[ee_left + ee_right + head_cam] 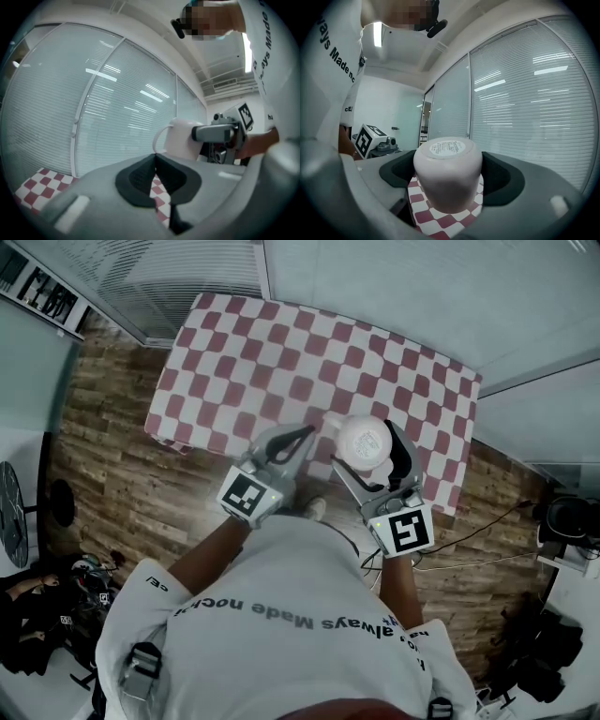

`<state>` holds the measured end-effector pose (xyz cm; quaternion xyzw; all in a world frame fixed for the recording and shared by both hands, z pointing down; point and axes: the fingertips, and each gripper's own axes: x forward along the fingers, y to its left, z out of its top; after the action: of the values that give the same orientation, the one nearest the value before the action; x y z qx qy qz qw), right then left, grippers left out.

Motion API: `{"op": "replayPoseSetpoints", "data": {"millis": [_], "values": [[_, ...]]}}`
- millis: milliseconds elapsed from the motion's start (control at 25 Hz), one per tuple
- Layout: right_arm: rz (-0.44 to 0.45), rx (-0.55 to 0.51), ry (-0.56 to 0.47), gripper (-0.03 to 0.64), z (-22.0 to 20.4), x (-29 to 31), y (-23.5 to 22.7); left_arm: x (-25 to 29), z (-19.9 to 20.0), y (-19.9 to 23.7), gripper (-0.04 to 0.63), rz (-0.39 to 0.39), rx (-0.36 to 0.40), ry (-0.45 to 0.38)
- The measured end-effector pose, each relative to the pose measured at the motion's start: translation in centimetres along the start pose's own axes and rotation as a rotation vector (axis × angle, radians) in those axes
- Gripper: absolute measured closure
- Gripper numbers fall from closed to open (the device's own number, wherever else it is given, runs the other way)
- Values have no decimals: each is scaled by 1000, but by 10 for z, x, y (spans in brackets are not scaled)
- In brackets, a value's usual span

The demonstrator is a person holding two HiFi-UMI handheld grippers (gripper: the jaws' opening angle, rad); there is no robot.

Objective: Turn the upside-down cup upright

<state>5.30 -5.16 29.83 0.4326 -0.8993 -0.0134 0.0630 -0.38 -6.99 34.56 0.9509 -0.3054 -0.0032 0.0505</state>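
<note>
Holding the work above the table point(234, 343) and its red-and-white checked cloth, we judge ourselves midway through the task: the cup is picked up but not yet turned; the right gripper point(448, 180) points about level, its dark pads clamped on either side of the cup point(364, 439), which hangs clear of the cloth, bottom-up, with its flat base and round label point(442, 148) facing the ceiling; the left gripper point(154, 165) hovers just beside it, jaws pressed together on nothing; the cup's handle point(159, 136) juts toward that side; next, we think, the right wrist must roll half a turn to bring the mouth up, then lower the cup onto the cloth and let go; as for contents, the mouth faces down and the inside is hidden from us, and we see only cloth beneath it.
</note>
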Motion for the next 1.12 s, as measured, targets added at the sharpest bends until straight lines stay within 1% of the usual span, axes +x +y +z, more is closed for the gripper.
{"op": "replayPoseSetpoints", "data": {"millis": [80,200,360,440,560,680,800,920,1040,1120], "values": [[2,14,-4,186,1,0,0,0,1,-2,591,-5,-11,0],[-4,63,-24,186,2,-1,-3,-1,2,-3,591,-20,-20,-2],[-14,169,-59,186,-2,-2,-6,-5,1,-3,591,-41,-41,7],[-12,271,-100,186,-3,-4,-12,-7,-2,-1,591,-41,-44,13],[-9,471,-177,186,-6,-8,-25,-10,-5,2,591,-35,-49,18],[-6,644,-244,186,-9,-13,-38,-12,-4,1,591,-41,-48,15],[6,809,-303,186,-14,-17,-48,-14,-4,0,591,-50,-66,9],[39,962,-364,186,-17,-19,-55,-15,-4,0,591,-60,-88,6],[94,1121,-433,186,-22,-20,-59,-15,-2,-1,591,-68,-97,-5],[132,1249,-482,186,-25,-19,-60,-16,-1,-3,591,-74,-98,-2]]}}
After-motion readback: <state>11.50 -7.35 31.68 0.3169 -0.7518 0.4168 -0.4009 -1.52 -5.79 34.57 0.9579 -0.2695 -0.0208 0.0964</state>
